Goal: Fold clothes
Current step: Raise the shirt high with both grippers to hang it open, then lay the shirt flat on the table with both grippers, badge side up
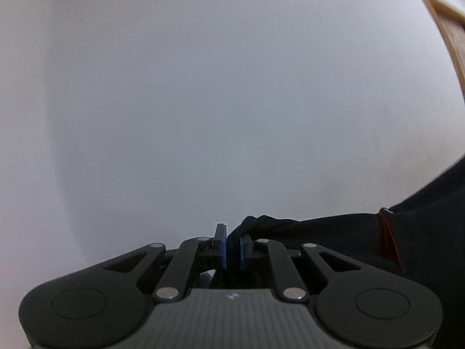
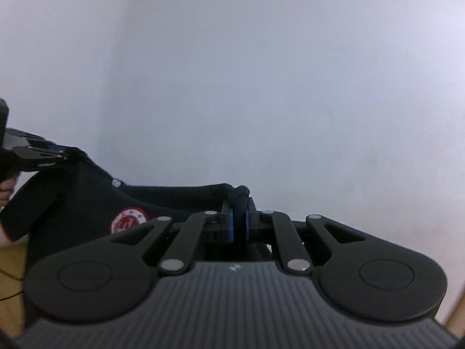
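Stretching level between both tools — dark shirt (image 2: pixel 87 203).

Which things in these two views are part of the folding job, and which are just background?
Part of the job:
- dark shirt with a red round badge, held up in the air
- left gripper, shut on the shirt
- right gripper, shut on the shirt

Background:
- white wall
- wooden door frame
- thin black cable

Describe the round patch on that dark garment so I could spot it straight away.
Against the pale wall, a dark shirt hangs stretched between two grippers. On its chest sits the round badge: red and white, the only bright spot on the fabric.
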A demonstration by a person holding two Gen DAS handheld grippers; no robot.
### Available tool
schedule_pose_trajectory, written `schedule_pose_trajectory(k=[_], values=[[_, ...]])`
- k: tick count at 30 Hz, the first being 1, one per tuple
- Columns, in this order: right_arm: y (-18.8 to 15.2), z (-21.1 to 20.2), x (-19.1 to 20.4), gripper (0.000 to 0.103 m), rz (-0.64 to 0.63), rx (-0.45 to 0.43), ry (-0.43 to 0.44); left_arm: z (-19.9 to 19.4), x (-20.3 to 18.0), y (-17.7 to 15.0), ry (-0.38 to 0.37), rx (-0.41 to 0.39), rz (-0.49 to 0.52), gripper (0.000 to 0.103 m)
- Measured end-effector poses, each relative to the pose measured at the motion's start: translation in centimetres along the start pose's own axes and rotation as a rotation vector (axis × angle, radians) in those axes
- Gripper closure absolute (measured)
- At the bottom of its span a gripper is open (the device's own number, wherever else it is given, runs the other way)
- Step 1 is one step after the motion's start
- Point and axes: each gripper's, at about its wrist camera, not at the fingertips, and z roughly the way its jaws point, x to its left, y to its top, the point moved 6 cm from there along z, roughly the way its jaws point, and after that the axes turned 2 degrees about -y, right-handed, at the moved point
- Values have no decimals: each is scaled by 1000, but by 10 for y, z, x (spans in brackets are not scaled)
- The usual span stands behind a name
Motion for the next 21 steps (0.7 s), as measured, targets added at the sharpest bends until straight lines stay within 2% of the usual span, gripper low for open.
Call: schedule_pose_trajectory(k=[3, 4, 5, 6, 7, 8, 9, 10, 11, 14, 18, 21], values=[[-37, 88, -37, 91, 26, 91, -91, 113, -56, -26, -20, 97, 24, 87], [-53, 123, -51, 87, 29, 111, -126, 154, -75, -39, -13, 127, 50, 73], [-74, 158, -63, 79, 2, 145, -176, 189, -93, -56, 14, 173, 93, 49], [-97, 190, -75, 73, -35, 188, -233, 225, -110, -76, 48, 236, 137, 39], [-123, 219, -85, 64, -79, 246, -304, 254, -125, -101, 81, 327, 174, 33], [-150, 237, -93, 64, -117, 310, -368, 271, -137, -125, 78, 404, 181, 39], [-178, 250, -101, 64, -148, 372, -423, 280, -147, -149, 59, 461, 176, 41], [-204, 255, -105, 64, -168, 421, -447, 280, -156, -171, 24, 492, 178, 40], [-228, 251, -105, 64, -176, 456, -424, 273, -162, -189, -7, 497, 191, 37], [-292, 222, -98, 62, -186, 561, -299, 240, -166, -234, -65, 506, 230, 36], [-350, 156, -75, 62, -155, 652, -148, 187, -128, -272, -132, 579, 133, 33], [-380, 101, -61, 61, -42, 704, -145, 141, -106, -302, -136, 647, 62, 33]])
